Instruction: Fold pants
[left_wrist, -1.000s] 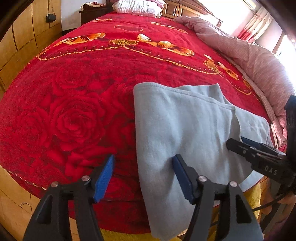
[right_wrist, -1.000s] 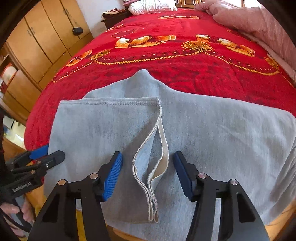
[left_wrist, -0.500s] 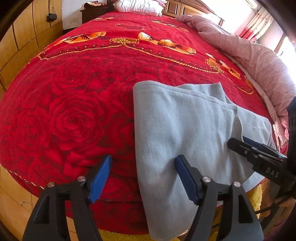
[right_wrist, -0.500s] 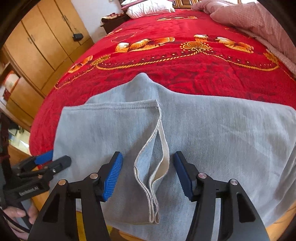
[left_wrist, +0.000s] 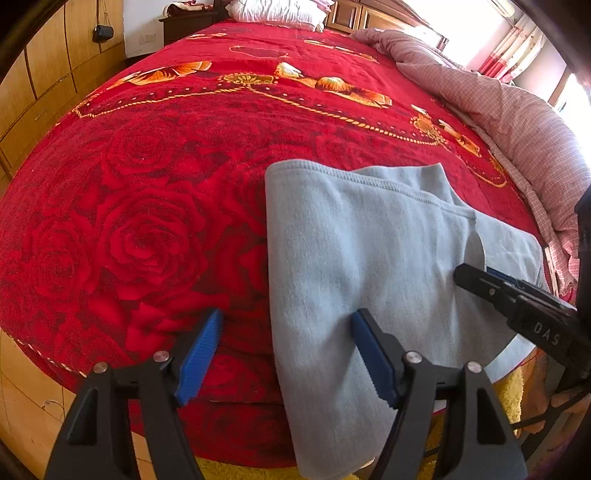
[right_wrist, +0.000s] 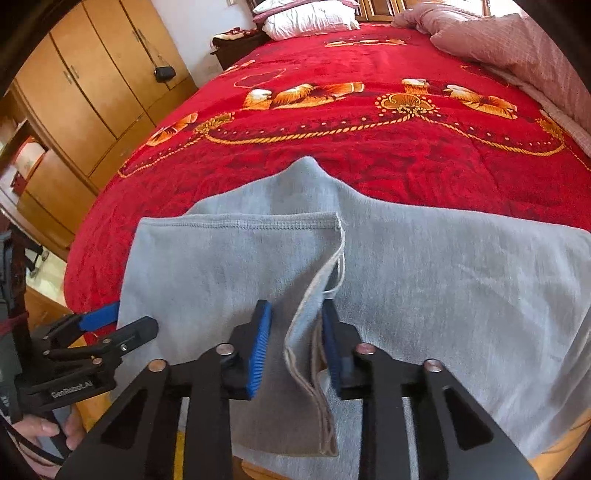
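Light grey pants (left_wrist: 369, 240) lie folded at the near edge of a red rose bedspread (left_wrist: 147, 184); they also show in the right wrist view (right_wrist: 443, 277). My left gripper (left_wrist: 284, 354) is open, straddling the pants' left folded edge just above the cloth. My right gripper (right_wrist: 295, 339) has its jaws narrowed around the raised hem edges (right_wrist: 314, 332) of the folded leg, with a small gap left on the left side. The right gripper shows in the left wrist view (left_wrist: 517, 299); the left gripper shows in the right wrist view (right_wrist: 110, 332).
A pink checked quilt (left_wrist: 517, 122) is bunched along the bed's right side. White pillows (right_wrist: 310, 18) lie at the headboard. Wooden wardrobes (right_wrist: 85, 85) stand to the left. The bed's front edge (left_wrist: 240, 469) drops off just below the grippers.
My right gripper's jaws have closed in from wide open to narrow around the hem edges, which now stand up between them. The left gripper stayed open and barely moved.
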